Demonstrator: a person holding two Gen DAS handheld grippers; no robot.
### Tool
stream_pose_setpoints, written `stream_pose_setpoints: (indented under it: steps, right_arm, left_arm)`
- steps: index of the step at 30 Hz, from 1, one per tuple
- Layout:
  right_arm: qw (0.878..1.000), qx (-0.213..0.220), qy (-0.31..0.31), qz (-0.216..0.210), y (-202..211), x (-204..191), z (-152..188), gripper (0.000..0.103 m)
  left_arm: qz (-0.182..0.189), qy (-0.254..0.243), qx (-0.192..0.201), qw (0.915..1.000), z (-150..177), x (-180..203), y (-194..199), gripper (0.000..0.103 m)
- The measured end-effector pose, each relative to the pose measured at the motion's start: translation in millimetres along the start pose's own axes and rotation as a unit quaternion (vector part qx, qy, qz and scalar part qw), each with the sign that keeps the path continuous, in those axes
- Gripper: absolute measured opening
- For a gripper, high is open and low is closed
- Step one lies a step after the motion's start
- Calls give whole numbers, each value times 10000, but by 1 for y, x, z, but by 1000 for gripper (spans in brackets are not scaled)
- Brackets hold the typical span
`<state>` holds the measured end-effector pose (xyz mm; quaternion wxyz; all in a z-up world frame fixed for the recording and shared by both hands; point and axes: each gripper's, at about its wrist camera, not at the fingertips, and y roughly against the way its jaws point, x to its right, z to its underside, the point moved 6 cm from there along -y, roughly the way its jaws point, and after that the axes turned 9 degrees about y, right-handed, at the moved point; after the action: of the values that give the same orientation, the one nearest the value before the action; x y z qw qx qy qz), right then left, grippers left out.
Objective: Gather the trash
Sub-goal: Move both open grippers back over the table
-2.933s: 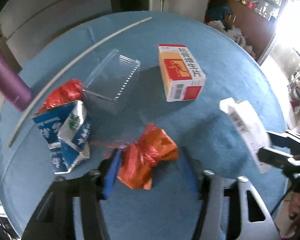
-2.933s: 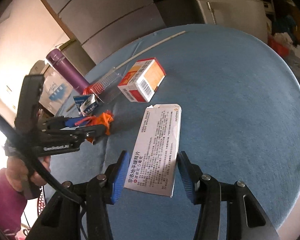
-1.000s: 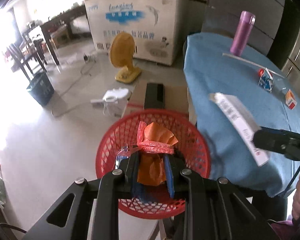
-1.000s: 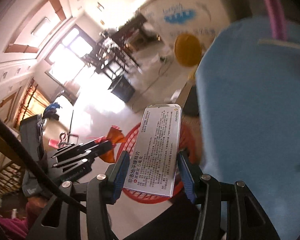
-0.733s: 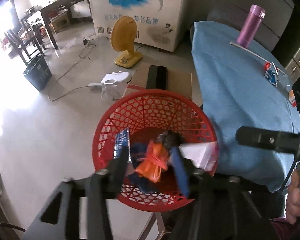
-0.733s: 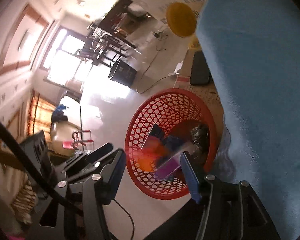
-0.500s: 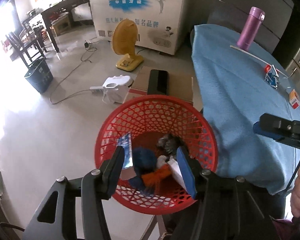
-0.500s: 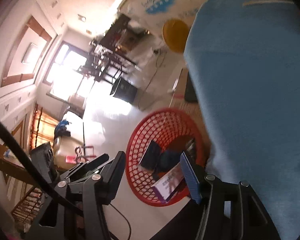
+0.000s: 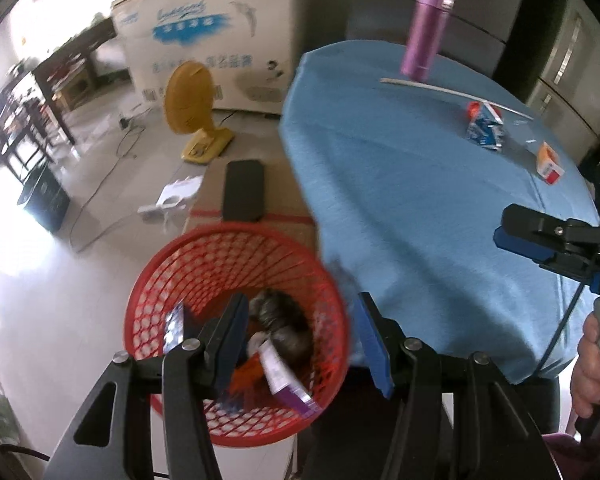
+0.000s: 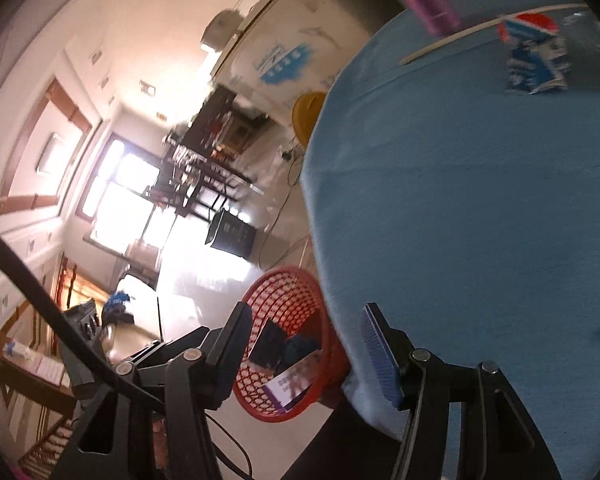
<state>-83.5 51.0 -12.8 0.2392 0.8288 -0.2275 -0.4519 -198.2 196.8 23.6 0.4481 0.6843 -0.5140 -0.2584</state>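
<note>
A red mesh basket (image 9: 172,252) stands on the floor beside the blue-clothed table (image 9: 420,184). It holds the white medicine box (image 9: 284,376), the orange bag (image 9: 249,372) and other trash. My left gripper (image 9: 300,340) is open and empty above the basket. My right gripper (image 10: 304,356) is open and empty over the table edge; the basket (image 10: 284,280) shows between its fingers. It also shows at the right of the left wrist view (image 9: 540,236). A blue milk carton (image 9: 485,125) and an orange box (image 9: 549,161) lie on the table.
A purple flask (image 9: 427,32) and a long white stick (image 9: 452,92) are at the table's far side. A cardboard box with a black item (image 9: 244,190), a yellow fan (image 9: 192,100) and a white freezer (image 9: 220,40) stand beyond the basket.
Both grippers opened over the basket; the orange bag and the white medicine box fell in. Both views have since swung up toward the table.
</note>
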Motion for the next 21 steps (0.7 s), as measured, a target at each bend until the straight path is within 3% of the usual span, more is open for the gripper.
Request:
stream_pose_setpoints:
  steps: [10, 14, 17, 21]
  right_arm:
    - [9944, 772, -558, 463, 74, 71, -16, 61]
    - [9859, 1146, -893, 835, 114, 111, -22, 61]
    - [9707, 1418, -1112, 1588, 149, 149, -29, 68]
    - [9416, 1753, -1227, 2600, 186, 194, -44, 75]
  left_arm:
    - [419, -906, 169, 9949, -35, 103, 2, 57]
    - [586, -1184, 235, 9910, -52, 143, -5, 66]
    - [671, -1259, 325, 9892, -71, 166, -16, 67]
    - [910, -1261, 305, 9874, -96, 199, -38, 72]
